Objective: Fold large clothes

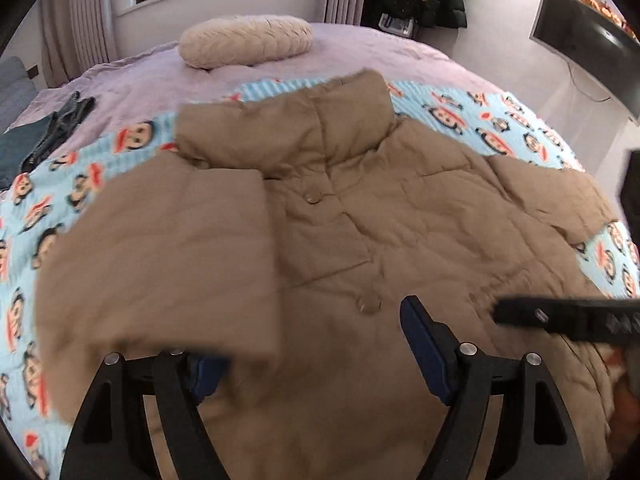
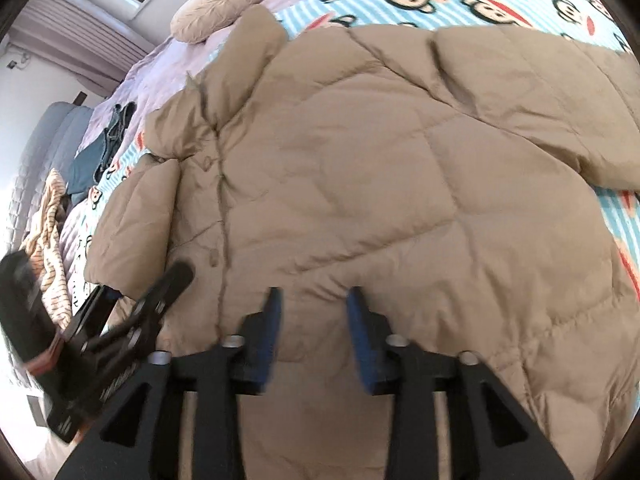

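Tan quilted puffer jacket (image 1: 400, 216) has one sleeve (image 1: 168, 248) folded inward; left gripper (image 1: 316, 344) and right gripper (image 2: 314, 336) hover spread, likely fetching the other sleeve next.

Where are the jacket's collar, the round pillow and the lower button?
collar (image 1: 320, 116): left wrist view, middle of the raised collar.
round pillow (image 1: 246, 40): left wrist view, middle of its top.
lower button (image 1: 368, 303): left wrist view, button's face.

Left tongs (image 1: 320, 344) spread wide; right tongs (image 2: 314, 320) seemingly open too.
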Demonstrator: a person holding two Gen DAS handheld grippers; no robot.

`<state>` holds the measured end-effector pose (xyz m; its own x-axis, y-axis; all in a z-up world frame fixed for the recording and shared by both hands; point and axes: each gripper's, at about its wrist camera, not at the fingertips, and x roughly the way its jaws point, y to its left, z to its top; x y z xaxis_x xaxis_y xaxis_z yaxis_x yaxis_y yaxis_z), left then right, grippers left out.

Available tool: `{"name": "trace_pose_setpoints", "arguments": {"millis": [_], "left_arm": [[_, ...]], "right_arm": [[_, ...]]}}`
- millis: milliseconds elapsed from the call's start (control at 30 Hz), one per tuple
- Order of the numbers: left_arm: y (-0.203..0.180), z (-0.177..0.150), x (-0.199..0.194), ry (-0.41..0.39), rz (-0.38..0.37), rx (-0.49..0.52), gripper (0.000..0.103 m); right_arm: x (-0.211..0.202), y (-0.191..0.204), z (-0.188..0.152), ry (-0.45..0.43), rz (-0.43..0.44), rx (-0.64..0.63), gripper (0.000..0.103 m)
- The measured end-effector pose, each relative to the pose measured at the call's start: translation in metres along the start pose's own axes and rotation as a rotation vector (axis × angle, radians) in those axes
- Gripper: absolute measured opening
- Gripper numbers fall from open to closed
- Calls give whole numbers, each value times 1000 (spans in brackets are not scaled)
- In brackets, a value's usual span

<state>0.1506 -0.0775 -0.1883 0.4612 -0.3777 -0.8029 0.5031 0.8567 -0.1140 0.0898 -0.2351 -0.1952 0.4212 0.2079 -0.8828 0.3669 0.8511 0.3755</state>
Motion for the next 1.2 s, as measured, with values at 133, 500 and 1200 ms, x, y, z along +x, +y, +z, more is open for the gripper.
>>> {"name": "trace_pose_setpoints", "arguments": {"millis": [133, 500, 1200], "left_arm": [[44, -14, -50, -65, 90, -85, 80], [170, -79, -22, 73, 317, -461, 80], [262, -36, 7, 78, -109, -716, 34]], "right_arm": [[-13, 49, -2, -70, 8, -185, 80], [48, 199, -70, -209, -359, -972, 82], [46, -23, 38, -16, 193, 277, 9]]}}
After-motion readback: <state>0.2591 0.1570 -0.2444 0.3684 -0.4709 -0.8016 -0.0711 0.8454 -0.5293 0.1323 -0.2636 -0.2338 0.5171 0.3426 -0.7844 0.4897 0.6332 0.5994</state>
